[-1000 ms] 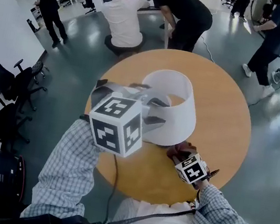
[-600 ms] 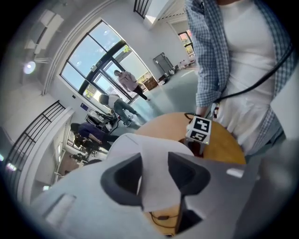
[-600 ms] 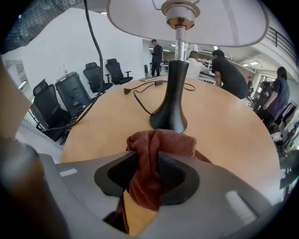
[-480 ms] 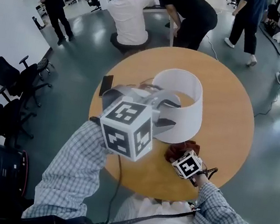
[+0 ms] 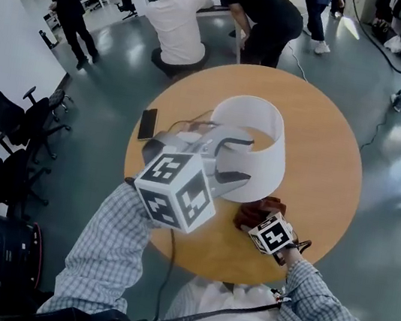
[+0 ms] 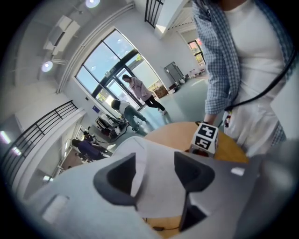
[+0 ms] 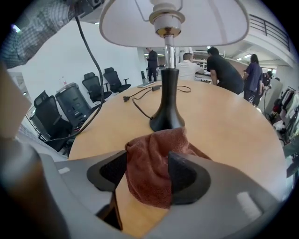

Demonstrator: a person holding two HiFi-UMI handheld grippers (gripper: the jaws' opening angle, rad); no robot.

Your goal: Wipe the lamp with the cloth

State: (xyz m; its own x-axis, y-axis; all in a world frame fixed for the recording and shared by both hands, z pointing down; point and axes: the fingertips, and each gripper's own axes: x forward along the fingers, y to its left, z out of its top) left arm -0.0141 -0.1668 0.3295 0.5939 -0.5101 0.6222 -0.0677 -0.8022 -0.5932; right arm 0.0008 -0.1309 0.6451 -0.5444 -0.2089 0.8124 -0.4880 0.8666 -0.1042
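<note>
One round tabletop [image 5: 323, 154] carries one lamp [image 7: 167, 105] and one brown cloth [image 5: 254, 211] — left gripper [image 5: 239, 159] jaws opening astride the shade [image 5: 257, 120], right gripper [image 7: 149, 170] jaws opening around the cloth.

The right gripper [image 7: 147, 162] is opening its jaws, with a bunched rust-brown cloth [image 7: 154, 142] between them on the round wooden table [image 7: 233, 126]. Just beyond stands the lamp [image 7: 167, 109], with its black base and white shade.

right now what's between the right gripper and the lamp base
The cloth, bunched between the right gripper's opening jaws, before the lamp base; seen in right gripper view.
</note>
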